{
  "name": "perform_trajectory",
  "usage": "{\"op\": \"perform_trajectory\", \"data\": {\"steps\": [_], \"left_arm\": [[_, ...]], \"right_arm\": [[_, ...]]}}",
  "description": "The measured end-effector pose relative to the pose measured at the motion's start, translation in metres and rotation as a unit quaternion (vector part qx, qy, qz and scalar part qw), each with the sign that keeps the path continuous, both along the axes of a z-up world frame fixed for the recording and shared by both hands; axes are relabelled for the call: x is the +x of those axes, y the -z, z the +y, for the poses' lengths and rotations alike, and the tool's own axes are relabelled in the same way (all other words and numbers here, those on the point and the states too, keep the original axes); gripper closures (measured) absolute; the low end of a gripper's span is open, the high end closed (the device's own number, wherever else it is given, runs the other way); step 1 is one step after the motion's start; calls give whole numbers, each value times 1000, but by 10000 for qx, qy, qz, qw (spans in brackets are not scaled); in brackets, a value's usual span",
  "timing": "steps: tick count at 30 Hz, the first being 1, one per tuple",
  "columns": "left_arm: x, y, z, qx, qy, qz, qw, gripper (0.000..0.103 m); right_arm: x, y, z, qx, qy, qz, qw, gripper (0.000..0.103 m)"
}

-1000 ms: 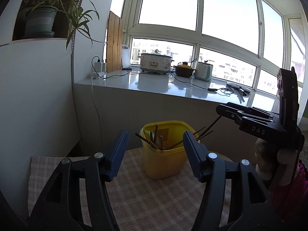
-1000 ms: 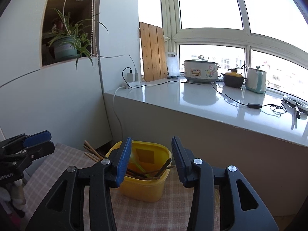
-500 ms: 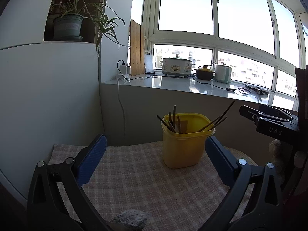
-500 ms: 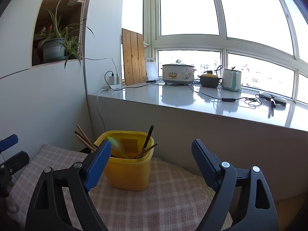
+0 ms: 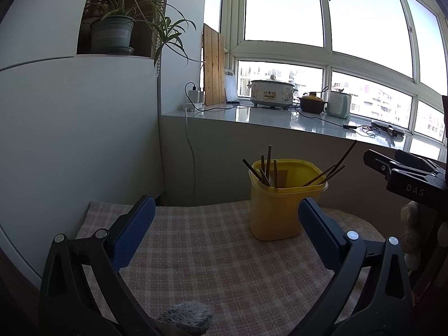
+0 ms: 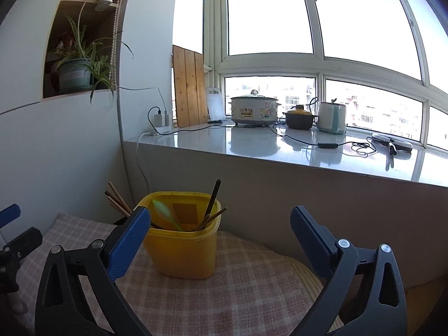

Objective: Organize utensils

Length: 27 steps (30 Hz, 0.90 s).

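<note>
Both grippers, left gripper (image 5: 224,232) and right gripper (image 6: 219,236), have just been opening their jaws and hold nothing (chopsticks (image 5: 267,165) already stand in the yellow tub (image 5: 280,210)).

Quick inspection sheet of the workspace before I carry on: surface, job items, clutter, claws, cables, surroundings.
Surface: checked cloth covers the table, lying flat.
Job's things: yellow container stands upright on the cloth; chopsticks lean inside it, plus a green utensil.
Clutter: grey fuzzy lump at the near edge, unclear what.
Grippers: left claw open wide, holding nothing; right claw has just been opening, nothing between its jaws.
Cables: white cord hangs from the counter behind the table; black cable across the counter.
Surroundings: windowed counter with cooker, pot, kettle; potted plant in a niche.
</note>
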<state>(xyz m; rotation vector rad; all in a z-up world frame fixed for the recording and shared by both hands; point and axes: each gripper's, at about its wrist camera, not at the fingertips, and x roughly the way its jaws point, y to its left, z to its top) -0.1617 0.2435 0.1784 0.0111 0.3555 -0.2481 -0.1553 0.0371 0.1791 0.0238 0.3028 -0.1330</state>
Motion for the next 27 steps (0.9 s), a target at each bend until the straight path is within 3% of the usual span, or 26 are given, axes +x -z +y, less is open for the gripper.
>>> {"op": "perform_trajectory", "data": {"steps": [27], "left_arm": [[10,10,1,146,-131,132,9997,0]], "right_arm": [[14,12,1,156,21,254,9996,3]]}}
